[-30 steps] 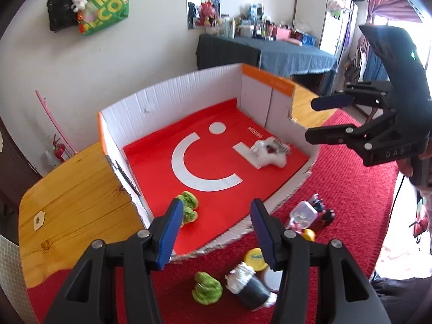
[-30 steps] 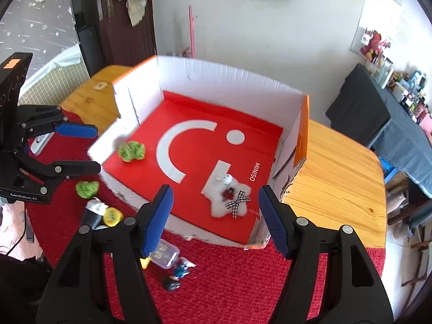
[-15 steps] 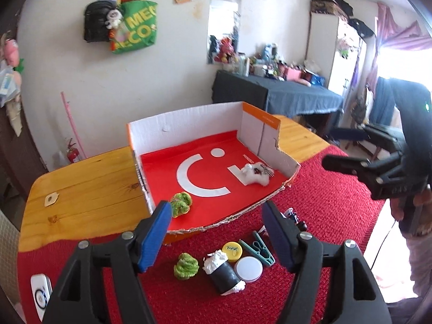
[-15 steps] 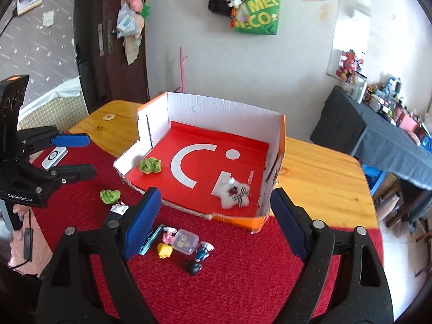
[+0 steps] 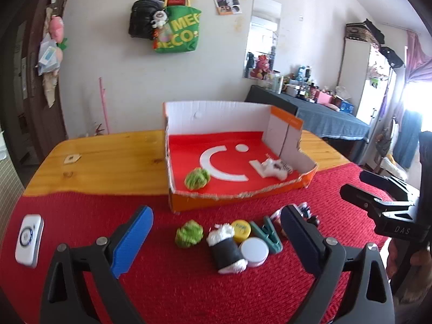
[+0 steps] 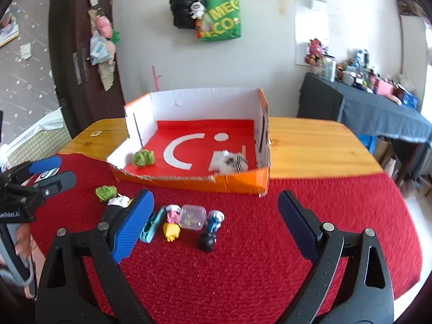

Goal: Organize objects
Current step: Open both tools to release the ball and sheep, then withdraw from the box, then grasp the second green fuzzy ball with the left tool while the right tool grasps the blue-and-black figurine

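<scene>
— Opening wide, both the left claw [image 5: 216,245] and right claw [image 6: 216,226] hang empty. Why?

— Probably choosing among the loose toys [image 6: 189,221] on the red cloth [image 6: 270,256] at the surface's near edge; the box [image 6: 243,183] behind holds two already.

Right gripper [image 6: 216,224] jaws opening, empty, small toys [image 6: 172,229] before orange box [image 6: 189,182]

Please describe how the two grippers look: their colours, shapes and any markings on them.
Each is a black plastic frame with triangular cut-outs and silver screws. The left gripper has one bright blue ribbed finger pad and one dark navy pad; the right gripper has the same pair. White letters "DAS" mark the right one's side.
</scene>
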`<action>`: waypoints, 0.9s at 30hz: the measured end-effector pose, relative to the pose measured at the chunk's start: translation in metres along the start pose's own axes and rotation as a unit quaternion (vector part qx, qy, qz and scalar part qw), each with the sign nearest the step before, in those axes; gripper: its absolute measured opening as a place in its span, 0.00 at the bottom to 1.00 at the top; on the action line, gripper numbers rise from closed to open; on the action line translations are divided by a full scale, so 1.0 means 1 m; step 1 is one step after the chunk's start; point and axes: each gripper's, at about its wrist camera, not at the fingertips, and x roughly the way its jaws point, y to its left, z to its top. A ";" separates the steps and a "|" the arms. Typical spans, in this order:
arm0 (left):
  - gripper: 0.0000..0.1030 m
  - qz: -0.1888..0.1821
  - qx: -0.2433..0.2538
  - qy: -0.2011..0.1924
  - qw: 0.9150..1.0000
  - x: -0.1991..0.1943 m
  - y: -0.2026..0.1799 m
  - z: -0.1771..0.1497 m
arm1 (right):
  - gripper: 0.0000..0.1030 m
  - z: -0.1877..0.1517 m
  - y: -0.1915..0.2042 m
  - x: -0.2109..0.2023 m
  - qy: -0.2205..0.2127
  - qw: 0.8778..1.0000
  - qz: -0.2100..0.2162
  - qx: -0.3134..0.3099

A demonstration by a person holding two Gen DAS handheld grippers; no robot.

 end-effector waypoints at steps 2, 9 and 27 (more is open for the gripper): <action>0.97 0.014 -0.010 0.005 1.000 0.005 0.001 -0.011 | 0.92 -0.014 0.000 0.005 -0.003 1.000 -0.009 0.011; 0.97 0.012 -0.035 0.049 0.998 0.027 0.002 -0.041 | 0.92 -0.041 0.001 0.030 0.035 0.999 -0.035 0.010; 0.96 0.021 -0.019 0.079 0.996 0.042 0.046 -0.014 | 0.92 -0.022 -0.010 0.050 0.094 0.995 -0.029 -0.007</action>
